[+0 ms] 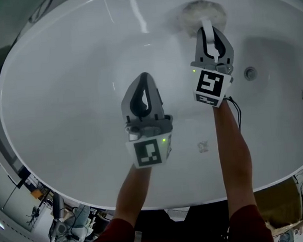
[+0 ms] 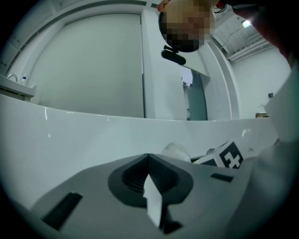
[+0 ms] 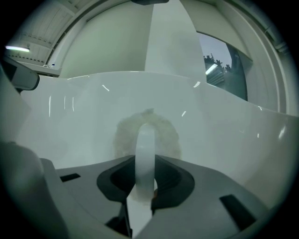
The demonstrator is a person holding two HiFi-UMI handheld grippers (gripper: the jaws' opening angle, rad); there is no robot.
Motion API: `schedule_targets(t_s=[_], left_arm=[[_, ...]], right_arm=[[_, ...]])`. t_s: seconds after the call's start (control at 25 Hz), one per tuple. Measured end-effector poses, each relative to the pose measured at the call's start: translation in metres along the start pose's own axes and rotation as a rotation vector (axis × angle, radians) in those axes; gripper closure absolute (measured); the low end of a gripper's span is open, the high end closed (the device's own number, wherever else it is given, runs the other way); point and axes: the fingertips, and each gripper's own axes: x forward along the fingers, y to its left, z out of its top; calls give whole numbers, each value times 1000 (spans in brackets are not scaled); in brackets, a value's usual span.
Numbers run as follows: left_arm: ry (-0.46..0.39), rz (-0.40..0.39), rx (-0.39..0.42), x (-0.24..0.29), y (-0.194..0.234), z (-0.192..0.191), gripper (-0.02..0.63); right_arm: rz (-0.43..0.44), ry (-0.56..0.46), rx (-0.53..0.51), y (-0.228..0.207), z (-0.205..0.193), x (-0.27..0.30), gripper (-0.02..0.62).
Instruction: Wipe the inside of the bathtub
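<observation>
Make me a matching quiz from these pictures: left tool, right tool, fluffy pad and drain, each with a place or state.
1 left tool; 2 right tool; 3 fluffy pad; 4 drain.
A against the bathtub wall; B shut, empty; C right of the right tool; D shut on the white handle.
Pairs: 1-B, 2-D, 3-A, 4-C.
</observation>
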Motion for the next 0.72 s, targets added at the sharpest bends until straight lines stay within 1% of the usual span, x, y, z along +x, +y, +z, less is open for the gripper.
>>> schedule_targets(t_s=[0.2, 0.44, 0.64, 0.72], left_arm=[[4, -25, 8, 17, -54, -3, 592], [6, -87, 21, 35, -117, -3, 592], [0, -125, 33, 53, -160, -4, 592], [-2, -137, 36, 57, -172, -4, 592]], right_arm=[[-30, 9, 13, -60, -21, -6, 502], [-93, 28, 24, -135, -44, -11, 502], [-186, 59, 95, -207, -70, -16, 502], [-214, 68, 95, -231, -79, -18, 503]])
